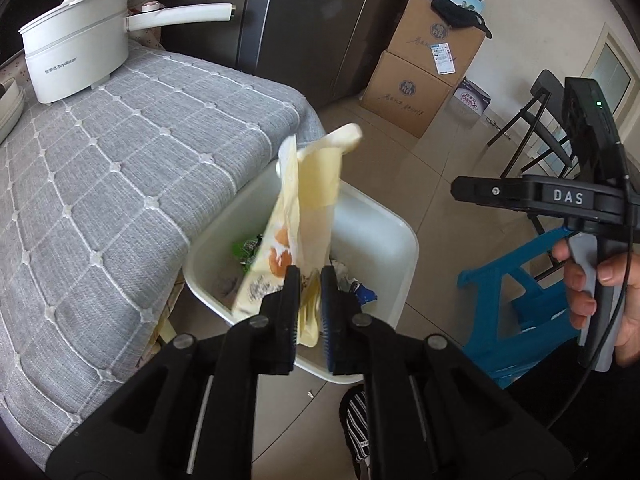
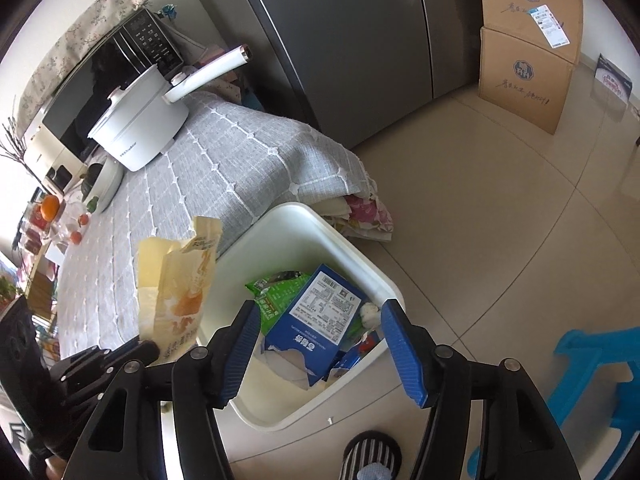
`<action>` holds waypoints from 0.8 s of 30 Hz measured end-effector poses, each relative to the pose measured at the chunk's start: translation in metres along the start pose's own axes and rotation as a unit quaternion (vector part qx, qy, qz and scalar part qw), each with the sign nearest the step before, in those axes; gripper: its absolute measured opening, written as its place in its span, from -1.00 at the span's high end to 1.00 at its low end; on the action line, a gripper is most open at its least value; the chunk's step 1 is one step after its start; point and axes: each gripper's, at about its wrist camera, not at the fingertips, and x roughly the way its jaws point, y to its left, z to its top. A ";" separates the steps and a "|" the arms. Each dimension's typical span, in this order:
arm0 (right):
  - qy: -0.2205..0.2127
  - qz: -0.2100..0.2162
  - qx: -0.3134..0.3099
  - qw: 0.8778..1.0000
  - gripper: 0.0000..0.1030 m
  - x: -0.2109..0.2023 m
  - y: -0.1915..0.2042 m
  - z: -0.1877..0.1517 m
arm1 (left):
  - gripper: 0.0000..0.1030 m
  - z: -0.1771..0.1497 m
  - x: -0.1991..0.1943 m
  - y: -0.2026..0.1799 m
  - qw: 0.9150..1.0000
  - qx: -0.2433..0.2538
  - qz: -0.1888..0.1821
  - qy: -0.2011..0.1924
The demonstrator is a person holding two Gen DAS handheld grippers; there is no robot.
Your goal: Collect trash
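Both wrist views steeply down, near, sharing white bin [image 1: 396, 236]

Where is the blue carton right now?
The blue carton lies inside the white bin on the floor by the table corner, on top of a green wrapper. In the right wrist view it shows between the open right gripper's fingers.
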 end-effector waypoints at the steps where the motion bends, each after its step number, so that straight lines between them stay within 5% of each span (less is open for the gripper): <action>1: -0.001 0.000 0.002 1.000 -0.26 -0.001 -0.001 0.000 | 0.62 0.000 -0.001 -0.003 1.000 0.007 0.013 -0.004; 3: -0.004 0.001 0.007 1.000 -0.36 -0.004 -0.003 0.000 | 0.14 0.002 -0.003 -0.006 0.999 0.014 0.033 -0.007; 4: -0.006 0.002 0.009 1.000 -0.39 -0.005 -0.004 0.000 | -0.32 0.002 -0.006 -0.006 0.999 0.011 0.044 -0.011; 5: -0.008 0.003 0.012 1.000 -0.42 -0.006 -0.005 0.001 | -0.59 0.001 -0.010 -0.006 0.998 0.006 0.054 -0.018; 9: -0.012 0.004 0.015 1.000 -0.49 -0.011 -0.007 0.000 | -0.68 0.000 -0.022 0.001 0.996 -0.007 0.090 -0.018; 13: -0.012 0.003 0.004 1.000 -0.61 -0.016 0.000 -0.002 | -0.98 -0.005 -0.040 0.007 0.987 -0.014 0.160 -0.014; 24: -0.084 -0.042 -0.098 0.991 -0.77 -0.067 0.062 -0.028 | -0.98 -0.031 -0.106 0.019 0.967 -0.092 0.231 -0.061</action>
